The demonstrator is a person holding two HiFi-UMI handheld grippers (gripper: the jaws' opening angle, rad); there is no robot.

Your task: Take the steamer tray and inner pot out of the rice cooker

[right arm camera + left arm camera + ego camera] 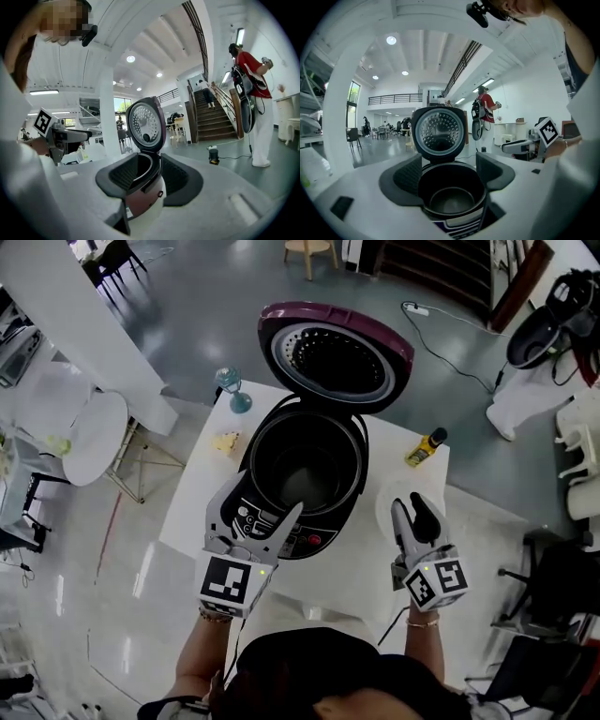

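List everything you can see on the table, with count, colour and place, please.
rice cooker: one, purple and white, lid open, table's middle
inner pot: one, dark, inside the cooker
bottle: one, yellow, table's far right corner
glass: one, bluish, table's far left corner
small lump: one, pale yellow, left of cooker
table: one, white, under all these
left hand-held gripper: one, white, open, before the cooker
right hand-held gripper: one, white, open, right of the cooker

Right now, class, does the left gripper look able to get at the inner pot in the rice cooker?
Probably yes. The lid stands open, the inner pot sits uncovered in the rice cooker, and the left gripper, jaws wide apart and empty, is at its front rim with nothing between.
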